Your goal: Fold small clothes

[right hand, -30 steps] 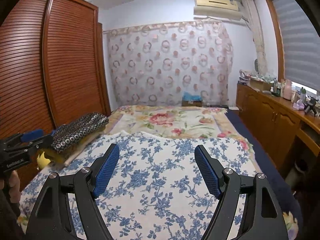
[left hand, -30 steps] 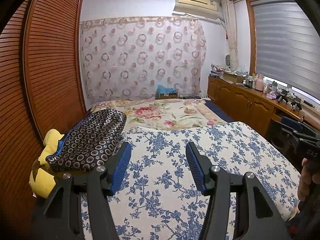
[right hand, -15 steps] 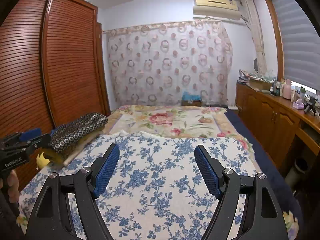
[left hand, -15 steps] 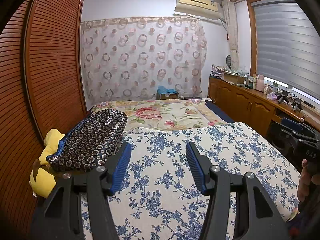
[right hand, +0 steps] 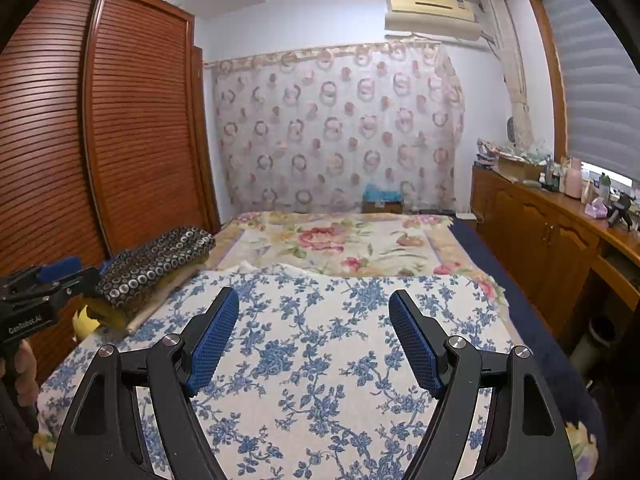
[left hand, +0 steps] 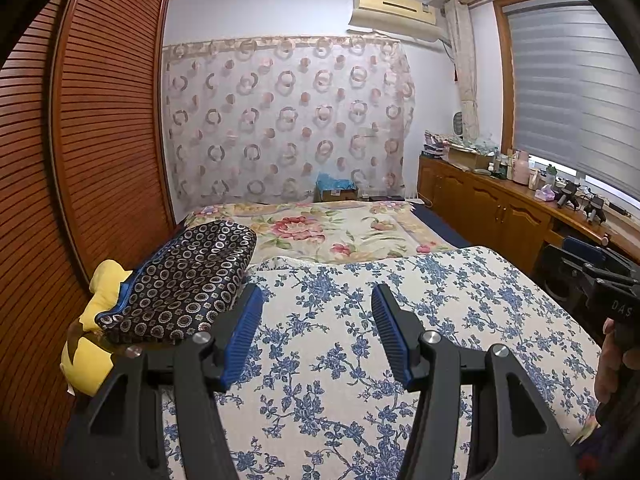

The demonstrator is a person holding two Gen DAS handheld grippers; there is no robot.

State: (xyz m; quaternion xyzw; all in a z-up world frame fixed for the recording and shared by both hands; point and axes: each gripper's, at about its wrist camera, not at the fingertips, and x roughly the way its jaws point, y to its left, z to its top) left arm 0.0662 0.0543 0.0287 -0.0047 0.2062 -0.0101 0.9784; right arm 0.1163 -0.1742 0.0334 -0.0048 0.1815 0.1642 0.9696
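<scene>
I held my left gripper [left hand: 316, 300] and right gripper [right hand: 314, 304] low in frame, jaws wide and empty, over the blue-flowered bedspread [right hand: 328, 344], and saw no small clothes anywhere, so progress couldn't be judged: either awaiting garments or folding finished.

A dark cloth with ring prints [left hand: 188, 276] lies folded at the bed's [left hand: 460, 300] left edge. It rests on something yellow [left hand: 90, 360], beside the wardrobe [left hand: 100, 140].
</scene>
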